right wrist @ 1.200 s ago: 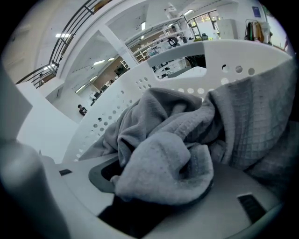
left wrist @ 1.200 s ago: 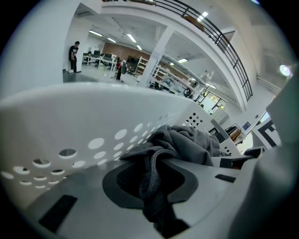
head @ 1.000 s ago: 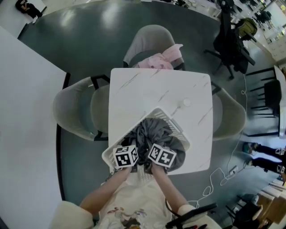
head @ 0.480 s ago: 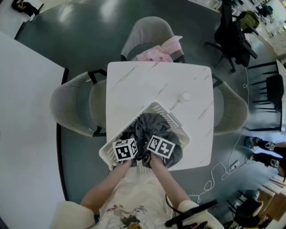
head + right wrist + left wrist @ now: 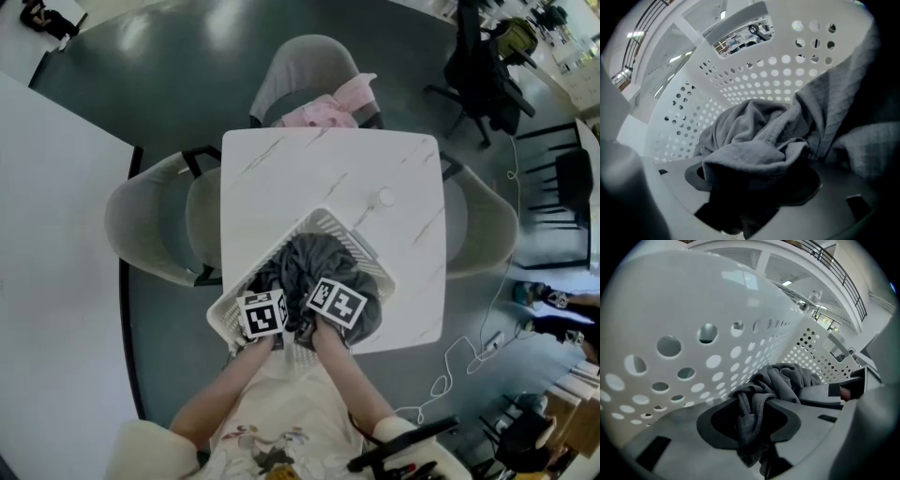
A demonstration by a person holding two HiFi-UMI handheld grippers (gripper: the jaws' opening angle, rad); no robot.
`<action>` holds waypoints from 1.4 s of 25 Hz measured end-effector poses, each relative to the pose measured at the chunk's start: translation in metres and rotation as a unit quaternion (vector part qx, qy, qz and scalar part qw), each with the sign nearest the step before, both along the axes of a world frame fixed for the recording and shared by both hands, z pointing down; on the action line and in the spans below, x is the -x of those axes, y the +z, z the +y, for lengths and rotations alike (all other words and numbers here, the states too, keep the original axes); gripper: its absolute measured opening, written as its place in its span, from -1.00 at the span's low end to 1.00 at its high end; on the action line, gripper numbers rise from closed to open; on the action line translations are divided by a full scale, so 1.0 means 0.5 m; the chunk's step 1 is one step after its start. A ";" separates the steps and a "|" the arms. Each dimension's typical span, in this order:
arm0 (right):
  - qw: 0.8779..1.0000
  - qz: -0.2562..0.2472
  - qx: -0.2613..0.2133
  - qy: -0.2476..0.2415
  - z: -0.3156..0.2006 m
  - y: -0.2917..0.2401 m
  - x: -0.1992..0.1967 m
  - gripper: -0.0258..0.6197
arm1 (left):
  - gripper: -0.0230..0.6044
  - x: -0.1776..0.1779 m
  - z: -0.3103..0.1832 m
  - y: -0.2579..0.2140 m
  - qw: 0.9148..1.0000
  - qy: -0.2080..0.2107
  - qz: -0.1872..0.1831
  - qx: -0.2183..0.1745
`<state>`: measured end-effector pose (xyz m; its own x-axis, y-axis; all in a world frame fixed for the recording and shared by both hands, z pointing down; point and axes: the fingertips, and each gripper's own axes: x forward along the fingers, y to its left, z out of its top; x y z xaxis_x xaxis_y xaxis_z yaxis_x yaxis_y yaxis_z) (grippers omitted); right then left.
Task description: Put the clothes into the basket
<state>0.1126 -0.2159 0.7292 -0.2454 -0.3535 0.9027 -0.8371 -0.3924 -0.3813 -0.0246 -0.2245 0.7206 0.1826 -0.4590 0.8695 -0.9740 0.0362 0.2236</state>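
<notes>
Marble-look table w/ white basket; grey clothes inside.

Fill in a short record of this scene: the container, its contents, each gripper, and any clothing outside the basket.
Container: white perforated plastic basket on the white marble-look table, at its near edge.
Contents: crumpled grey cloth.
Left gripper: in the basket; jaws have just been opening, a grey fold hangs between them.
Right gripper: in the basket; jaws have just been opening wide, grey cloth draped across.
Outside: pink garment on the grey chair beyond the table.
</notes>
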 end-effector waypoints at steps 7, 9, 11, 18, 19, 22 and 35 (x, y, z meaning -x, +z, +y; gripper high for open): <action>0.998 -0.031 -0.035 0.039 -0.011 -0.062 -0.003 0.19 | -0.32 -0.013 0.004 -0.055 0.998 0.003 0.050 -0.025; 0.997 -0.038 -0.042 0.047 -0.011 -0.080 -0.003 0.19 | -0.31 -0.014 -0.001 -0.067 0.997 0.002 0.065 -0.038; 0.996 -0.046 -0.050 0.054 -0.008 -0.102 0.000 0.19 | -0.31 -0.015 -0.004 -0.080 0.996 -0.001 0.080 -0.050; 0.990 -0.073 -0.092 0.073 -0.015 -0.179 0.012 0.19 | -0.31 -0.023 -0.018 -0.139 0.990 0.008 0.121 -0.068; 0.990 -0.076 -0.097 0.074 -0.015 -0.188 0.014 0.19 | -0.31 -0.020 -0.016 -0.144 0.991 0.011 0.119 -0.065; 0.987 -0.083 -0.110 0.076 -0.010 -0.214 0.018 0.19 | -0.31 -0.013 -0.002 -0.166 0.992 0.016 0.116 -0.052; 0.970 -0.137 -0.191 0.068 0.037 -0.368 0.058 0.19 | -0.31 -0.005 0.030 -0.360 0.981 0.047 0.147 -0.119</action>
<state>0.0834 -0.1973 0.5451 -0.3856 -0.6951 0.6068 -0.6336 -0.2787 -0.7218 -0.0223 -0.2094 0.5404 0.4611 -0.6114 0.6431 -0.8624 -0.1382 0.4870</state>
